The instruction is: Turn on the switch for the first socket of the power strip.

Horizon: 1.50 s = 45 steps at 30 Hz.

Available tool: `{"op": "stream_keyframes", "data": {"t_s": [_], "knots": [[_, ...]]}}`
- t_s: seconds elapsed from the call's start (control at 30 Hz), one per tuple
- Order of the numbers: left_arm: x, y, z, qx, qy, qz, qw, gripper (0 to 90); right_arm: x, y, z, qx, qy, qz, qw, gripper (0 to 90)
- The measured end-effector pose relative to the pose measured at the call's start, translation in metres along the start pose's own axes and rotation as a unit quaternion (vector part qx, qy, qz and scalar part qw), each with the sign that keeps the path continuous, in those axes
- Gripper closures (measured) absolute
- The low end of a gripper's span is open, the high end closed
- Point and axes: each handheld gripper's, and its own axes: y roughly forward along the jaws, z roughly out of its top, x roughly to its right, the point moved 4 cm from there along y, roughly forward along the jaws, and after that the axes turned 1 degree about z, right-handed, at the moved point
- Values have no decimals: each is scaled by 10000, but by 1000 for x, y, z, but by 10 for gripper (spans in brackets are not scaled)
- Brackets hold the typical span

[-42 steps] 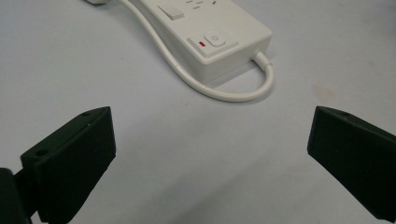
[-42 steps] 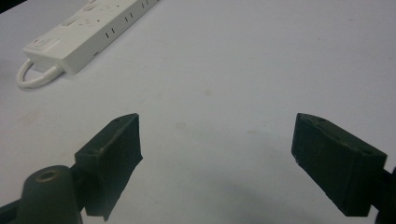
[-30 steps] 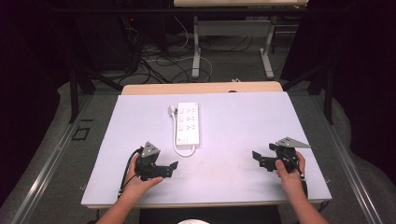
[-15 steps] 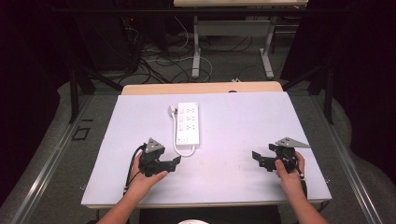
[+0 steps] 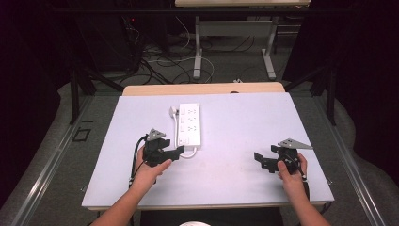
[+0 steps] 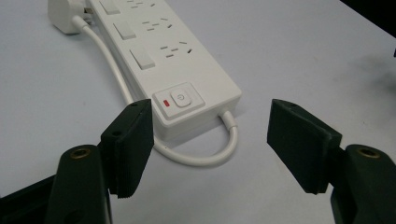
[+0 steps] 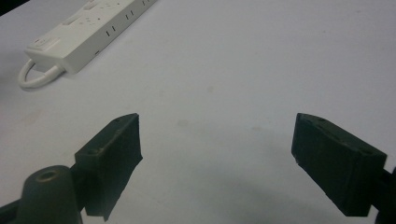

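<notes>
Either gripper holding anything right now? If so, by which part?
Nothing held. Left gripper is open near the white plastic power strip; right gripper is open over bare table.

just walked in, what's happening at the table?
A person holds a gripper in each hand over a white table. The left gripper is open, aimed at the near end of a white power strip, by its switch and looped cord; nothing is grasped. The right gripper is open over bare table, well apart from the strip.
</notes>
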Motion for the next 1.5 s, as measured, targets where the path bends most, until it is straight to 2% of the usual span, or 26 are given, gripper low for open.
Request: {"op": "stream_keyframes", "data": {"t_s": [0.2, 0.27, 0.33, 0.43, 0.7, 0.93, 1.03, 1.07, 1.13, 1.5], "knots": [[1, 4, 11, -152, -109, -52, 9998, 316, 0, 1, 0, 0, 30, -12, 10000, 150], [2, 5, 14, -248, -48, -95, 9996, 317, 0, 1, 0, -3, 42, -12, 10000, 150], [4, 8, 16, -317, -71, -146, 9994, 341, 0, 1, -1, -5, 49, -7, 10000, 150], [6, 13, 18, -390, 27, -116, 9992, 350, 1, 1, -1, -5, 48, -5, 10000, 150], [9, 24, 24, -435, 94, -1, 9990, 353, 1, 1, -1, -14, 42, 4, 10000, 150], [8, 32, 29, -378, 93, 84, 9992, 365, 1, 1, 0, -11, 10, 17, 10000, 150], [7, 35, 32, -360, 48, 104, 9993, 370, 1, 1, 0, -5, -16, 27, 10000, 150], [8, 36, 32, -337, -24, 99, 9994, 372, 1, 1, 0, -14, 0, 22, 10000, 150], [6, 38, 34, -314, -10, 118, 9994, 374, 2, 2, 0, -4, -38, 29, 10000, 150], [0, 48, 40, -225, -382, 176, 9989, 392, 2, 1, -1, -23, 38, 31, 10000, 150]]}}
